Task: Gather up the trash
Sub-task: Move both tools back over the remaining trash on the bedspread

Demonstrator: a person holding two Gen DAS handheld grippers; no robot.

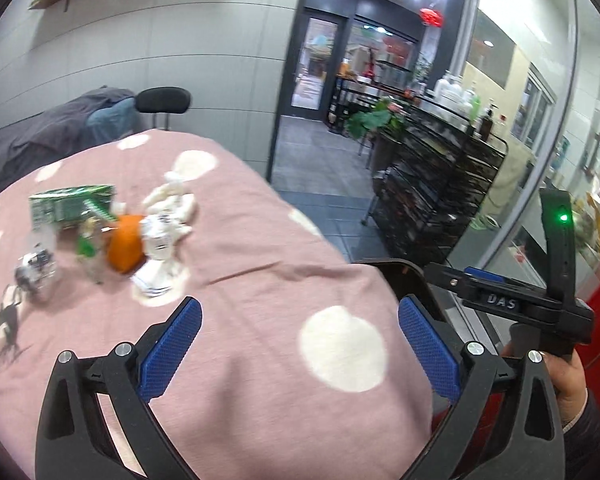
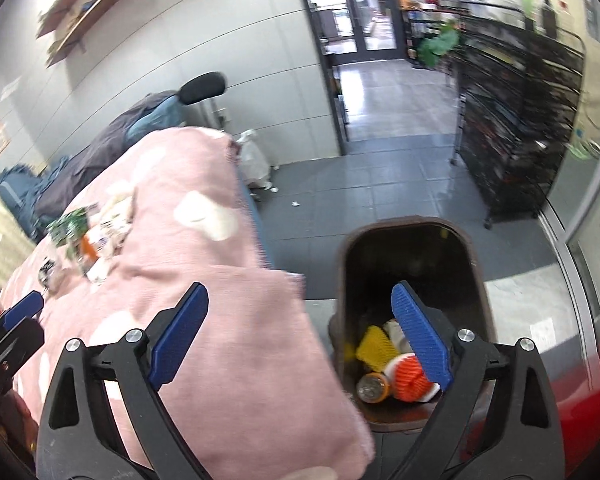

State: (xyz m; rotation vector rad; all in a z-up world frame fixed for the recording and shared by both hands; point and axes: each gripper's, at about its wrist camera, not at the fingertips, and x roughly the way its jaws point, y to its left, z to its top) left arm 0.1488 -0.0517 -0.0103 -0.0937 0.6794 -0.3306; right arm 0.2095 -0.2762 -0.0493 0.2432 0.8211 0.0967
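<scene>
Trash lies in neither gripper: the left gripper (image 1: 300, 344) gapes wide over the pink spotted blanket (image 1: 268, 264); the right gripper (image 2: 300, 336) gapes wide above the brown bin (image 2: 476, 276); a trash pile (image 1: 112, 232) sits well beyond.

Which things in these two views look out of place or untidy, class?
A cluster of litter lies on the pink spotted blanket: a green printed carton, an orange wrapper and crumpled white paper packaging. It does not belong on bedding. Small white scraps also dot the grey tiled floor. Both open tongs hold nothing.
</scene>
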